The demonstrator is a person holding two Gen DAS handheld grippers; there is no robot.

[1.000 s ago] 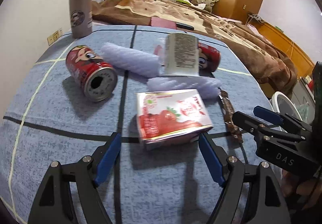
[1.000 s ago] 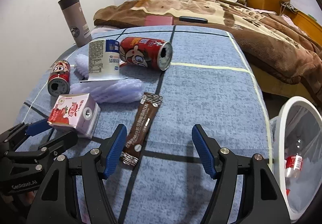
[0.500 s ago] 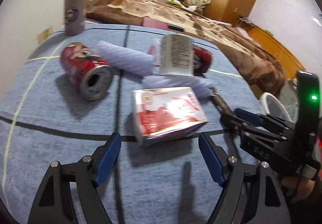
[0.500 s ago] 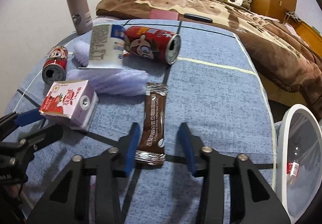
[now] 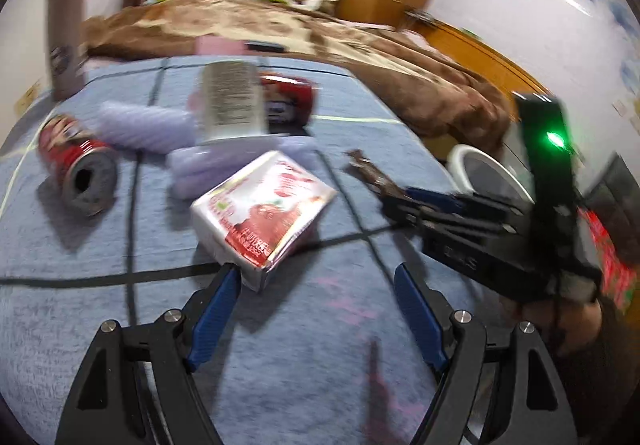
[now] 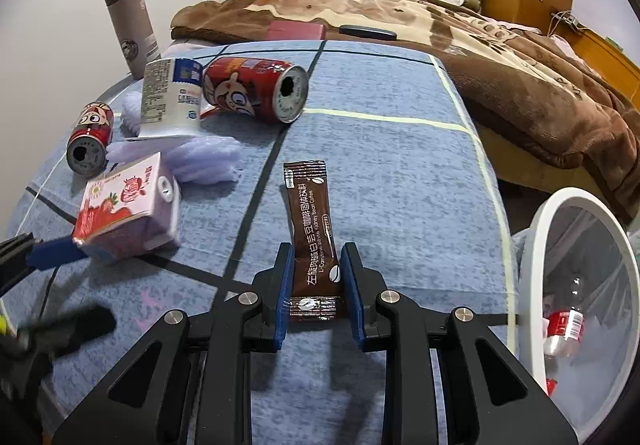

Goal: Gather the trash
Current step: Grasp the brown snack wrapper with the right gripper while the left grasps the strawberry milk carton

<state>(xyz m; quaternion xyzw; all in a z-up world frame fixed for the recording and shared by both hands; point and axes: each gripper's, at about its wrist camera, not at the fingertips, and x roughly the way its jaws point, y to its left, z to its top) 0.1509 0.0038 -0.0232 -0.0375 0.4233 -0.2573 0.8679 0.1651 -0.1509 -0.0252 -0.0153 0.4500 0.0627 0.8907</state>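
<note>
My right gripper (image 6: 316,259) is shut on the near end of a brown coffee sachet (image 6: 312,221), which sticks out forward over the blue cloth. My left gripper (image 5: 316,273) is open; its left fingertip touches the corner of a tilted strawberry milk carton (image 5: 260,213), also shown in the right wrist view (image 6: 128,209). Two red cans (image 6: 256,87) (image 6: 90,137), a white yogurt cup (image 6: 170,101) and purple foam sleeves (image 6: 204,161) lie behind. The left wrist view is blurred.
A white-rimmed trash bin (image 6: 540,241) with a plastic bottle (image 6: 564,325) inside stands off the table's right edge. A grey tumbler (image 6: 130,25) stands at the back left. A bed with a brown blanket (image 6: 400,17) lies beyond.
My right gripper has closed on the coffee sachet. My left gripper has swung right and nudged the carton, which now sits turned and tilted.
</note>
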